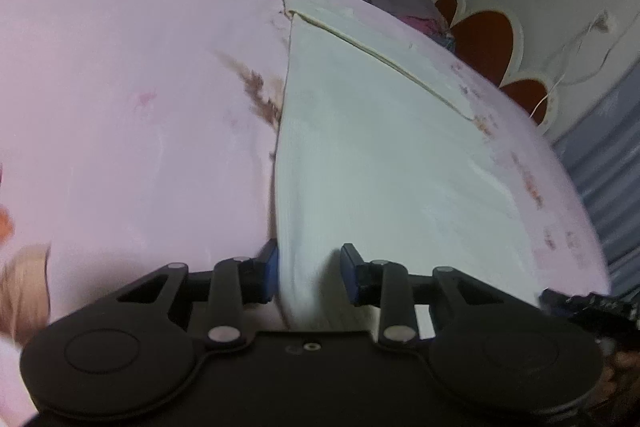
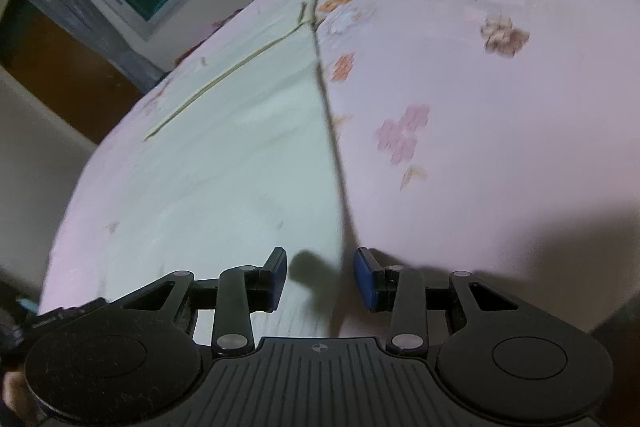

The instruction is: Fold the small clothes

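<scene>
Left wrist: pale cloth [image 1: 360,167] edge between parted left gripper [image 1: 308,273] pads; right gripper [image 2: 320,277] likewise, ungripped.

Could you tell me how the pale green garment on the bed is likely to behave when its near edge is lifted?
The pale green garment lies thin and flat on the pink floral bedsheet, so it will probably drape and sag, not hold its shape. Its fine ribbed weave suggests it is light and may stretch slightly. Lifted by the left gripper and right gripper together, the span between would likely droop.
</scene>
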`<move>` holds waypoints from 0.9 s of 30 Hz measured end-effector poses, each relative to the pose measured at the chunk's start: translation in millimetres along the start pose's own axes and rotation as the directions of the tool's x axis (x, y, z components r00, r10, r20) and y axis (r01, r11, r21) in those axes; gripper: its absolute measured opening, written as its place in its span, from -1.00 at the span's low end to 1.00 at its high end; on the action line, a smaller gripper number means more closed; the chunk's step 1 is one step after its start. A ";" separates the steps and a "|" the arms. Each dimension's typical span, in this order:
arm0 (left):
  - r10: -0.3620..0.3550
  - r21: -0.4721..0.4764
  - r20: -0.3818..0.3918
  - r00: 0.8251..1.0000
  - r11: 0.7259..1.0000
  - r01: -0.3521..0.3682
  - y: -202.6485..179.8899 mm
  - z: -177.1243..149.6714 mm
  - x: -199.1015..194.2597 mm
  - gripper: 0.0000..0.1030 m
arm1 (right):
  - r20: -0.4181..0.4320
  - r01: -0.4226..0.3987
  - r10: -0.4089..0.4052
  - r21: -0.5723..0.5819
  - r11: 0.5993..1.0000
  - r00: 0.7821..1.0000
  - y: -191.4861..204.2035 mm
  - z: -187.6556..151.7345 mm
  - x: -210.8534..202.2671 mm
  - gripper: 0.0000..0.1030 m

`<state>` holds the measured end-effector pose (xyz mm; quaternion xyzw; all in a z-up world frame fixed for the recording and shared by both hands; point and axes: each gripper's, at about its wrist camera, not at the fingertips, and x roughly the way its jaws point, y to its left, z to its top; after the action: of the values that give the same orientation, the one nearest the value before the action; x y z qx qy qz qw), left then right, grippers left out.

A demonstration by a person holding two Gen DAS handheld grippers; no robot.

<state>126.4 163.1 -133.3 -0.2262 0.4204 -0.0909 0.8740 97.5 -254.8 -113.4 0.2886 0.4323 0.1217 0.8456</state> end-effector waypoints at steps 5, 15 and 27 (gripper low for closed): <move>-0.090 -0.102 -0.012 0.996 0.991 0.088 11.2 -9.9 -4.3 -0.41 | -0.014 -0.077 0.077 0.043 0.996 0.997 -5.8 -11.9 -7.9 -0.26; -0.061 -0.135 0.031 0.998 0.989 0.065 10.9 -8.1 0.1 -0.93 | -0.023 -0.114 0.116 0.070 0.991 0.993 -15.0 -4.0 -5.4 -0.94; -0.031 -0.166 0.050 0.998 0.985 0.039 19.5 -13.3 -2.0 -0.93 | -0.004 -0.168 0.169 0.027 0.985 0.986 -17.5 -1.4 -12.9 -0.94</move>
<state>114.2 176.7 -148.4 -0.3082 0.4016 -0.0654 0.8599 87.9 -274.2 -116.0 0.3351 0.4105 0.1877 0.8270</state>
